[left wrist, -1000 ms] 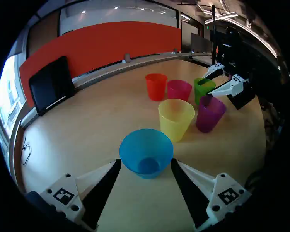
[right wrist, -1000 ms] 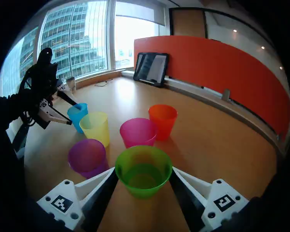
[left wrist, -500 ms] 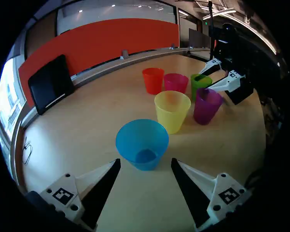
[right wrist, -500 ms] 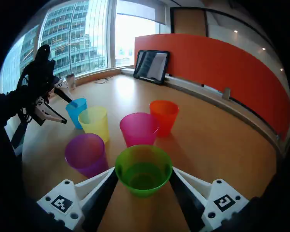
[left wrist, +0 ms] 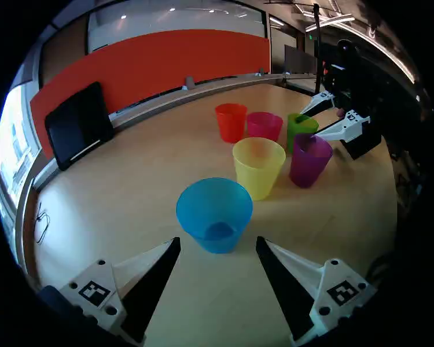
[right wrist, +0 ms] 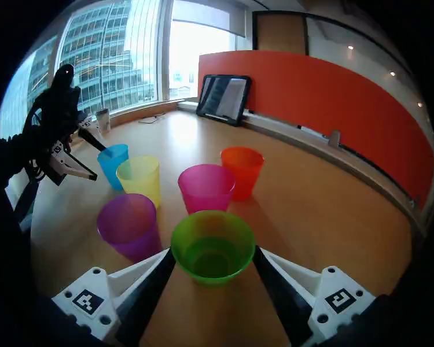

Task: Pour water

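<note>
Six cups (left wrist: 258, 165) together on wooden table (left wrist: 130, 173)

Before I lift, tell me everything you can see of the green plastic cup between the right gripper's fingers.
The translucent green plastic cup is a tapered tumbler, wider at the rim, upright on the light wooden table. A darker pool low inside looks like a little liquid. The open fingers of the right gripper flank its sides closely; contact cannot be told. A magenta plastic cup stands just behind, apart.
</note>
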A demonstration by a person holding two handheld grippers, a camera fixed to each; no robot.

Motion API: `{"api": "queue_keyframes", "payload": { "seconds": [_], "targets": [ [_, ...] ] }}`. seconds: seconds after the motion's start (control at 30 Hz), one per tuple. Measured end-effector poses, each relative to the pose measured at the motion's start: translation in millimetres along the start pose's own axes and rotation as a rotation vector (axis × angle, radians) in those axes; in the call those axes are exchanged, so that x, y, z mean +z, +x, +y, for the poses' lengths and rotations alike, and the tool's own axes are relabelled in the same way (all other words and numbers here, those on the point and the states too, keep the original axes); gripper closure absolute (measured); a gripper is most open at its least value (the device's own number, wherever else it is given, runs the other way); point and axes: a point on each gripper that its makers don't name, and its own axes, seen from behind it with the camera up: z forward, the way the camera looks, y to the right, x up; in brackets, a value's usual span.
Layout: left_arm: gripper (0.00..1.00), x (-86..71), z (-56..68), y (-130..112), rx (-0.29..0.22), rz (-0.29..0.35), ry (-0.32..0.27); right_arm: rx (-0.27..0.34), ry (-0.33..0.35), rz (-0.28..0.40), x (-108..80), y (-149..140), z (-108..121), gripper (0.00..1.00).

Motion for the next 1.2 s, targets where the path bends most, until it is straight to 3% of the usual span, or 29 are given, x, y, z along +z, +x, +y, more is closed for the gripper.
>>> {"api": "queue_keyframes", "payload": {
  "seconds": [0.6, 0.9, 1.2],
  "targets": [
    [0.03, -19.5, 0.1, -9.8, -0.042, 0.043, 0.042, 0.051, -0.078, 0.05, -49.1, -9.1, 0.4, 0.0],
    [0.03, -40.2, -5.7, -7.1, -0.056, 0.095, 0.097, 0.078, -0.129, 0.094, -70.9, -7.6, -0.8, 0.0],
    [0.03, -56.6, -12.4, 5.5, -0.065, 0.193, 0.19, 0.098, -0.21, 0.161, -87.4, 3.3, 3.0, 0.0]
  ]
}}
